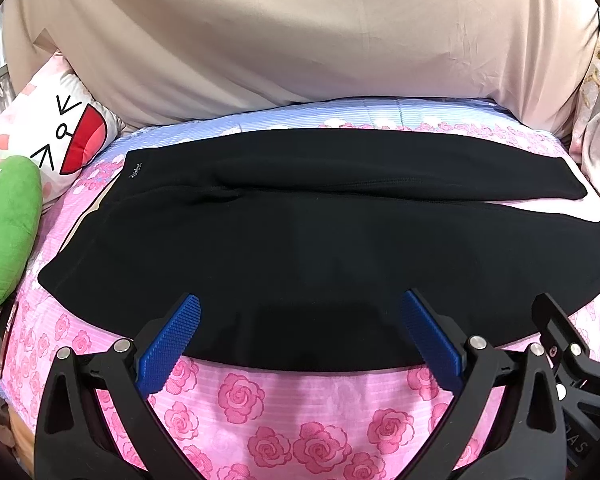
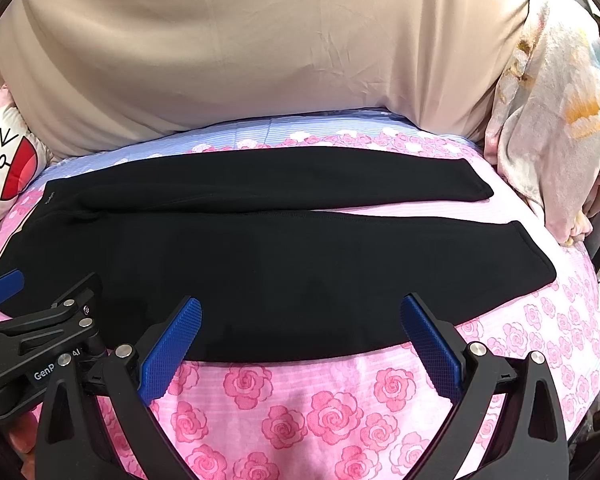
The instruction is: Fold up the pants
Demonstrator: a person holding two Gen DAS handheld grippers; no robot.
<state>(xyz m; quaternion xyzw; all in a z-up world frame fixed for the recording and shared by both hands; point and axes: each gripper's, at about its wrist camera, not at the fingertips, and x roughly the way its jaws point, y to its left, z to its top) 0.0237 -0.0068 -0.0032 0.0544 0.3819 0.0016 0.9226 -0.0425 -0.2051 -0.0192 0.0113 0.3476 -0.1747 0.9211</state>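
Black pants point(image 1: 300, 240) lie flat across the pink rose bedspread point(image 1: 284, 412), waistband at the left, both legs running to the right, the far leg a little apart from the near one. In the right wrist view the pants point(image 2: 260, 264) fill the middle, leg ends at the right. My left gripper point(image 1: 300, 312) is open above the near edge of the pants, close to the waist half. My right gripper point(image 2: 300, 312) is open above the near edge further right. Nothing is between the fingers of either one. Each gripper shows at the edge of the other's view.
A beige cloth-covered backrest point(image 1: 300, 32) rises behind the bed. A white cartoon pillow point(image 1: 48, 132) and a green plush point(image 1: 8, 228) sit at the left. A crumpled floral blanket point(image 2: 548, 120) lies at the right. A phone-like object point(image 1: 0, 336) rests at the left edge.
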